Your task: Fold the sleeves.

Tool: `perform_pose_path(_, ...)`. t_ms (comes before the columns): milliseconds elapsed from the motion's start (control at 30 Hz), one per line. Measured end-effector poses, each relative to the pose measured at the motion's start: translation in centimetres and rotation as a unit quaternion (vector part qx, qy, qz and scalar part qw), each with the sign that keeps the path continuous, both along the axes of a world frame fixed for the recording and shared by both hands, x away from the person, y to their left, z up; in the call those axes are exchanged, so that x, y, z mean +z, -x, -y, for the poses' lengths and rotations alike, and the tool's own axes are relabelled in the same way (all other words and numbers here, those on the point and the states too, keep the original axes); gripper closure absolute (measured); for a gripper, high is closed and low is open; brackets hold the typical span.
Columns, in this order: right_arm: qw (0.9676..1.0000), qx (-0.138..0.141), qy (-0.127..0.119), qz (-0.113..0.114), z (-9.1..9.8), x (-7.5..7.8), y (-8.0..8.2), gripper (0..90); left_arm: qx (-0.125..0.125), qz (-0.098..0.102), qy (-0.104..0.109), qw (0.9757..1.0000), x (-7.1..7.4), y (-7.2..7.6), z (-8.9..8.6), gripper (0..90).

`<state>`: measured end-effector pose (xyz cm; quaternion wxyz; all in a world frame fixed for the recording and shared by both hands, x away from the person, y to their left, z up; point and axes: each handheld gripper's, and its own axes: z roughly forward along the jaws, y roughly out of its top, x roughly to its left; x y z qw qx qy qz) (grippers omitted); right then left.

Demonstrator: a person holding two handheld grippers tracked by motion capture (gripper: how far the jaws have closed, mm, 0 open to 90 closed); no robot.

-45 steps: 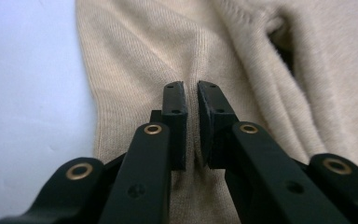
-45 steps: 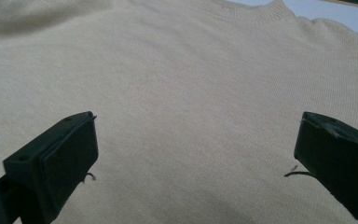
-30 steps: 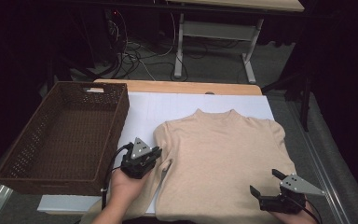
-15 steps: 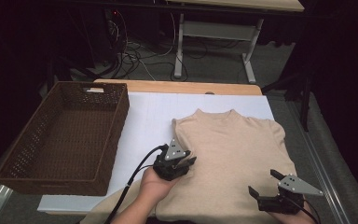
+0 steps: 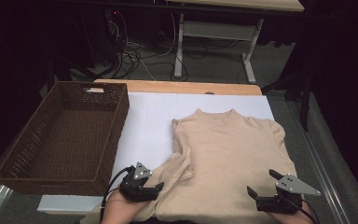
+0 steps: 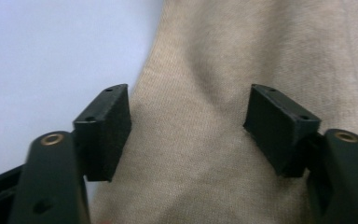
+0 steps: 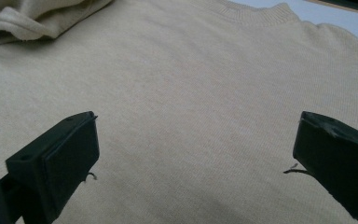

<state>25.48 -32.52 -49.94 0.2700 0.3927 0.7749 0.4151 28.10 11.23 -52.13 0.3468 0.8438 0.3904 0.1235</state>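
A beige sweater lies flat on the white sheet that covers the table, neck away from the person, its near hem running off the bottom edge of the high view. Its left sleeve is folded in over the body, and where that sleeve ends is hard to make out against cloth of the same colour. The left gripper sits at the sweater's near left corner; its jaws have just been opening, and in the left gripper view they stand apart with knit cloth lying between and under them but not pinched. Whether the pads touch the cloth is unclear, since the view is close and soft. The hand behind it is cut off at the bottom of the high view. The right gripper rests near the sweater's near right corner, jaws spread wide; in the right gripper view they frame bare cloth and grip nothing, with the lower parts of both jaws out of frame. A brown woven basket stands at the left, just beside the sheet.
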Motion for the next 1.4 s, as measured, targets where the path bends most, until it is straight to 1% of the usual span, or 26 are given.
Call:
perform_pose_path(67,1.0000,0.000,0.000,-0.002,-0.1,0.0,0.0,0.9,0.001,0.004,0.003,1.0000,-0.1,0.1,0.0,43.6)
perform_pose_path(100,1.0000,0.001,0.000,-0.002,-0.1,0.0,0.0,0.9,-0.005,0.007,0.004,1.0000,-0.1,0.2,0.0,50.1)
perform_pose_path(133,1.0000,0.001,0.000,-0.001,-0.1,0.0,0.0,1.0,-0.013,0.011,0.004,0.9999,-0.1,0.4,0.1,59.4)
perform_pose_path(167,1.0000,0.001,-0.001,-0.001,-0.1,0.0,0.0,1.2,-0.019,0.014,0.002,0.9997,-0.2,0.5,0.2,66.4)
perform_pose_path(200,1.0000,0.001,-0.001,-0.001,-0.1,0.0,0.0,1.4,-0.022,0.016,0.001,0.9996,-0.2,0.6,0.3,71.4)
perform_pose_path(233,1.0000,0.001,0.000,-0.002,-0.1,0.0,0.0,1.5,-0.022,0.017,0.003,0.9996,-0.2,0.6,0.3,75.4)
perform_pose_path(300,1.0000,0.001,0.001,-0.004,-0.1,0.0,0.1,1.5,-0.021,0.014,0.008,0.9996,-0.1,0.5,0.2,79.2)
perform_pose_path(367,1.0000,0.001,0.002,0.000,0.0,0.1,0.1,1.5,-0.022,0.008,0.018,0.9996,0.0,0.3,0.0,80.6)
perform_pose_path(400,1.0000,0.000,0.002,0.001,0.1,0.1,0.2,1.5,-0.019,0.006,0.027,0.9994,0.1,0.2,-0.2,81.0)
perform_pose_path(433,1.0000,0.000,0.002,0.005,0.1,0.2,0.2,1.5,-0.014,0.007,0.046,0.9988,0.4,0.0,-0.4,81.2)
perform_pose_path(467,1.0000,-0.003,0.000,0.007,0.3,0.3,0.2,1.6,-0.014,0.009,0.056,0.9983,0.6,0.0,-0.4,81.2)
perform_pose_path(500,0.9999,-0.003,-0.002,0.010,0.3,0.4,0.2,1.6,-0.015,0.016,0.067,0.9975,1.2,-0.1,-0.3,81.2)
perform_pose_path(567,0.9999,-0.006,-0.006,0.011,0.5,0.4,0.2,1.8,-0.024,0.034,0.075,0.9964,2.3,-0.1,0.2,81.3)
perform_pose_path(600,0.9999,-0.006,-0.007,0.010,0.5,0.4,0.1,1.8,-0.029,0.040,0.081,0.9955,2.9,-0.1,0.4,81.2)
perform_pose_path(667,0.9999,-0.006,-0.009,0.009,0.5,0.4,0.1,1.8,-0.039,0.050,0.095,0.9935,3.9,-0.3,1.1,81.2)
perform_pose_path(700,0.9999,-0.005,-0.008,0.009,0.4,0.4,0.1,1.8,-0.039,0.050,0.095,0.9935,3.9,-0.3,1.1,81.2)
perform_pose_path(733,0.9999,-0.003,-0.008,0.010,0.3,0.4,0.1,1.8,-0.054,0.052,0.102,0.9919,4.7,-0.5,2.2,81.2)
perform_pose_path(767,0.9999,-0.001,-0.008,0.010,0.2,0.4,0.1,1.9,-0.054,0.052,0.102,0.9919,4.7,-0.5,2.2,81.2)
perform_pose_path(833,0.9999,0.002,-0.009,0.011,-0.1,0.4,0.1,2.6,-0.070,0.057,0.103,0.9906,5.2,-0.8,3.6,81.0)
perform_pose_path(900,0.9999,0.001,-0.008,0.015,-0.3,0.5,0.1,3.0,-0.086,0.054,0.103,0.9895,5.5,-1.0,5.3,80.8)
perform_pose_path(1033,0.9996,0.012,-0.015,0.022,-1.4,0.9,0.1,5.6,-0.112,0.055,0.105,0.9866,5.4,-1.2,8.0,80.7)
perform_pose_path(1167,0.9988,0.038,-0.024,0.018,-3.2,1.2,0.2,9.0,-0.126,0.055,0.107,0.9846,5.3,-1.7,9.9,80.6)
perform_pose_path(1267,0.9975,0.065,-0.023,0.015,-5.1,1.3,0.3,12.4,-0.134,0.054,0.116,0.9827,5.2,-2.0,11.2,80.3)
perform_pose_path(1333,0.9960,0.085,-0.025,0.010,-6.4,1.3,0.3,15.6,-0.135,0.053,0.126,0.9813,5.4,-2.2,11.9,80.3)
perform_pose_path(1400,0.9944,0.103,-0.023,0.004,-7.8,1.1,0.4,16.3,-0.142,0.051,0.136,0.9791,5.5,-2.1,12.5,80.2)
